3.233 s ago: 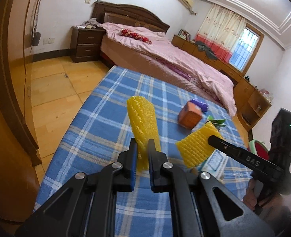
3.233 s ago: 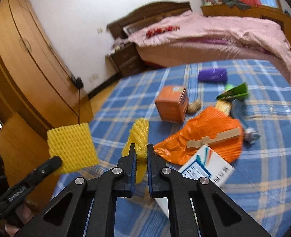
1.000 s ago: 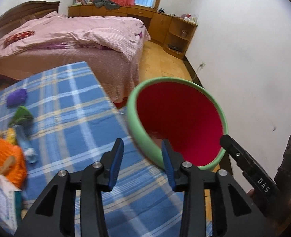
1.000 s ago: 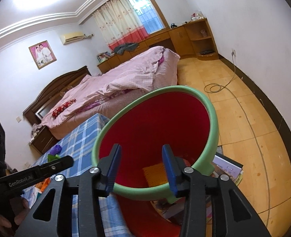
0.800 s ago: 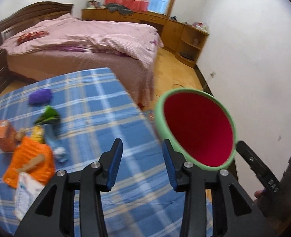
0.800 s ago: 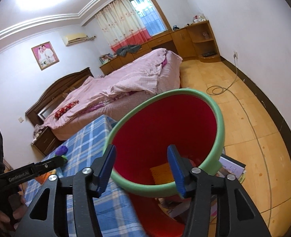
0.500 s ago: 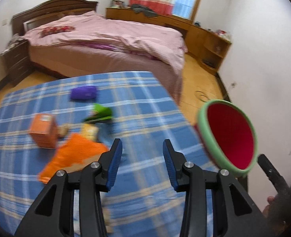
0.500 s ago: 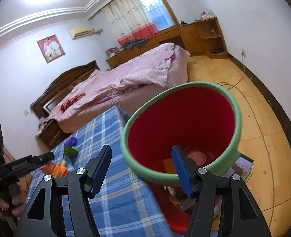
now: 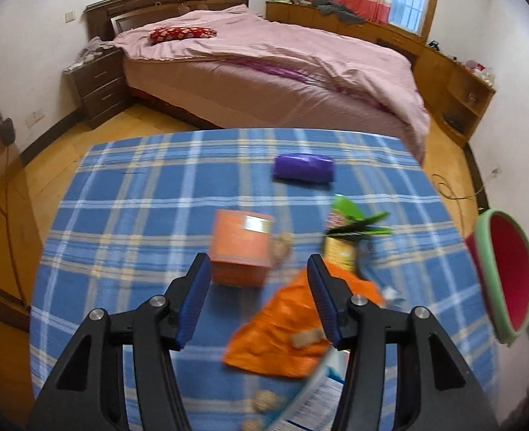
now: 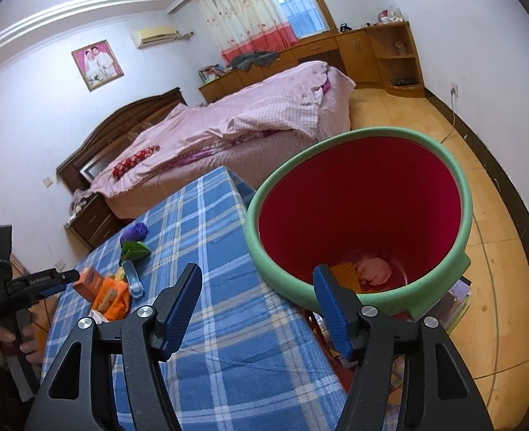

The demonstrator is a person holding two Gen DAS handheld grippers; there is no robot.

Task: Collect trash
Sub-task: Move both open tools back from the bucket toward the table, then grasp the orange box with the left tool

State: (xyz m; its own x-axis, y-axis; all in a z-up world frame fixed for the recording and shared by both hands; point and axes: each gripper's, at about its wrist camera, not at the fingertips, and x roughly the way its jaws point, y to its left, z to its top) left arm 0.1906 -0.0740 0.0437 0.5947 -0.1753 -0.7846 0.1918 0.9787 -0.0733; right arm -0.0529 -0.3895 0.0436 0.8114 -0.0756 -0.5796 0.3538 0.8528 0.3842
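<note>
My left gripper [image 9: 259, 287] is open and empty above the blue plaid table [image 9: 138, 194], over an orange box [image 9: 241, 248] and an orange net bag [image 9: 289, 334]. A purple packet [image 9: 303, 168], a green wrapper [image 9: 354, 221] and a white carton [image 9: 318, 398] also lie there. My right gripper [image 10: 257, 296] is open and empty beside the green-rimmed red bin [image 10: 358, 212], which holds yellow foam and pink trash. The bin shows at the right edge of the left wrist view [image 9: 505, 276]. The left gripper appears in the right wrist view [image 10: 54, 280].
A bed with a pink cover [image 9: 282, 57] stands beyond the table. A nightstand [image 9: 97, 86] is at the left and wooden cabinets [image 9: 455, 79] line the far right wall. Wooden floor [image 10: 498, 287] surrounds the bin, with a cable on it.
Both grippers held yellow foam nets earlier; both are now open and empty, with foam in the bin. The left gripper has swung from the bin back over the table trash. The right has drawn back slightly.
</note>
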